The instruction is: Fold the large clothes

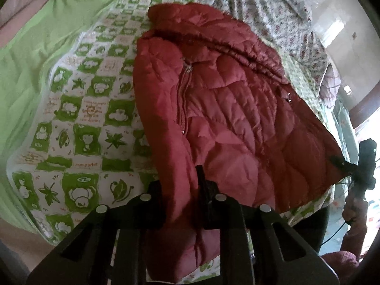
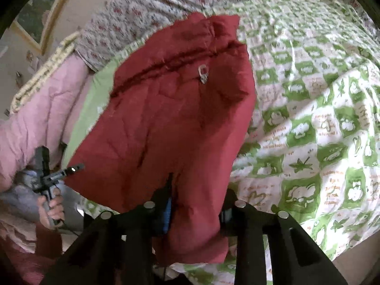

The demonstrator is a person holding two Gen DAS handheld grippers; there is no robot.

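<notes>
A red quilted puffer jacket [image 1: 232, 109] lies on a bed over a green-and-white checked quilt [image 1: 78, 123], zipper up, collar at the far end. My left gripper [image 1: 182, 190] is shut on the jacket's near hem at one corner. My right gripper [image 2: 194, 197] is shut on the jacket [image 2: 171, 118] at the other hem corner; the cloth bulges over its fingers. Each gripper shows in the other's view: the right one [image 1: 349, 166] at the jacket's right edge, the left one [image 2: 68, 169] at its left edge, held by a hand.
A floral sheet [image 1: 261, 4] covers the far side of the bed. A plain green cover [image 1: 30, 54] and pink bedding [image 2: 40, 114] lie beside the jacket. The quilt [image 2: 320, 118] spreads wide to the right. The bed's near edge runs under both grippers.
</notes>
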